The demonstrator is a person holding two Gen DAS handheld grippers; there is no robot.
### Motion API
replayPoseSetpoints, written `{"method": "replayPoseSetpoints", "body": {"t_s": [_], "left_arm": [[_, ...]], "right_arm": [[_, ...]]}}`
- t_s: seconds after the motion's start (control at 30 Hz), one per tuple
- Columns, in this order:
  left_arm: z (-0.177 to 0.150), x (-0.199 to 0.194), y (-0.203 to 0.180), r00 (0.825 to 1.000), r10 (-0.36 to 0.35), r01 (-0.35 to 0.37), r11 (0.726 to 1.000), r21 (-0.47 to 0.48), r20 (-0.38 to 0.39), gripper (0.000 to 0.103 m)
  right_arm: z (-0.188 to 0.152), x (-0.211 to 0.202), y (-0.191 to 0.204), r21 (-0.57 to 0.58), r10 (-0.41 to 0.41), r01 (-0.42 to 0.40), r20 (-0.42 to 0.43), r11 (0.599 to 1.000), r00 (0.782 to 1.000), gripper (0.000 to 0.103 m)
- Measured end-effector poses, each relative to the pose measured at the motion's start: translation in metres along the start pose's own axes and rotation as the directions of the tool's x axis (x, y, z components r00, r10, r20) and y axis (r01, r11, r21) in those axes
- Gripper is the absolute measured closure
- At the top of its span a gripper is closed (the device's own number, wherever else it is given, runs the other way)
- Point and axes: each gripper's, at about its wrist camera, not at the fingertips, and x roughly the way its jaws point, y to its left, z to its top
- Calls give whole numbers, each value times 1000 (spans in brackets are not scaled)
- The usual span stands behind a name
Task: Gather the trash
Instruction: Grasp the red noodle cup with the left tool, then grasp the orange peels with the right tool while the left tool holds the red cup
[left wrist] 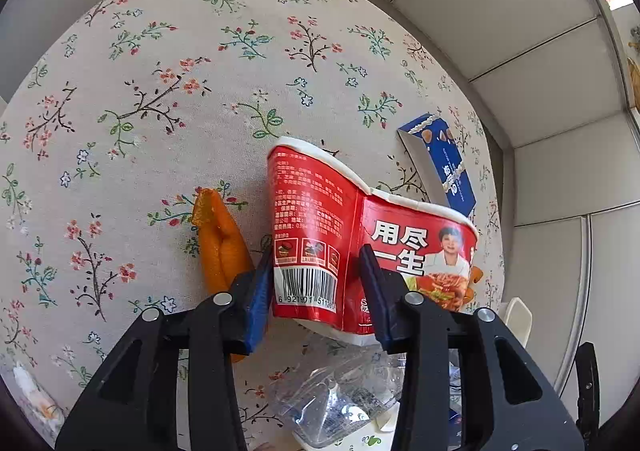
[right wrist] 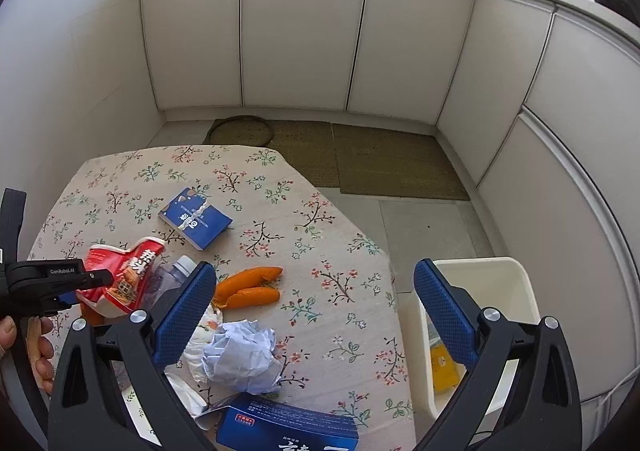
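The left gripper (left wrist: 320, 283) has its fingers (left wrist: 258, 299) pressed on a crushed red noodle cup (left wrist: 320, 227), one on each side of it low down by the barcode, and the cup's wall folds inward between them; its white rim is bent out of round. In the right wrist view the same cup (right wrist: 120, 275) sits near the bench's left edge, with the left gripper's black body partly covering it and a hand (right wrist: 24, 347) cut off by the frame. The right gripper (right wrist: 316, 307) stands wide open with nothing between its fingers, hanging over the near right part of the bench (right wrist: 340, 235), whose floral cloth hides the surface. Just beside the cup lies orange peel (right wrist: 248, 287), partly hidden behind the left finger in the left wrist view. A clear plastic bottle (right wrist: 180, 271) lies against the cup — only its cap end shows, the rest behind a blue finger. Toward the far side lies a small blue box (right wrist: 196, 221). Near the front edge sits crumpled paper (right wrist: 240, 355), with white wrapping beside it that is hard to make out, and a larger blue carton (right wrist: 288, 427) cut off at the bottom. Off the bench's right edge stands a white bin (right wrist: 516, 283) — something yellow lies inside, half hidden by the right finger.
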Motion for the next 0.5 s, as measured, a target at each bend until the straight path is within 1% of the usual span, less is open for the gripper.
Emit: {"method": "replayPoseSetpoints", "body": {"t_s": [0.1, 0.17, 0.27, 0.33, 0.4, 0.47, 0.5], "left_arm": [[-2, -9, -5, 1000, -17, 16, 1000, 24, 26, 69], [-3, -19, -11, 998, -52, 50, 998, 37, 45, 70], [-5, -46, -18, 989, -104, 97, 993, 62, 106, 71], [-7, -70, -19, 979, -115, 103, 992, 78, 167, 70], [-9, -96, -19, 965, -100, 80, 993, 92, 243, 71], [-12, -117, -18, 948, -82, 54, 994, 99, 307, 70], [-13, -125, -17, 941, -71, 40, 994, 101, 332, 70]], "right_arm": [[0, 9, 1, 26, 36, -35, -41, 999, 998, 7], [0, 15, 1, 51, 70, -66, -75, 997, 995, 7], [-2, 22, 3, 87, 130, -120, -119, 989, 984, 7], [-1, 23, 8, 82, 147, -137, -127, 987, 981, 7], [0, 27, 11, 63, 120, -112, -141, 992, 983, 7], [-1, 37, 10, 51, 104, -96, -186, 994, 977, 7], [-3, 46, 8, 61, 108, -97, -225, 993, 968, 7]]}}
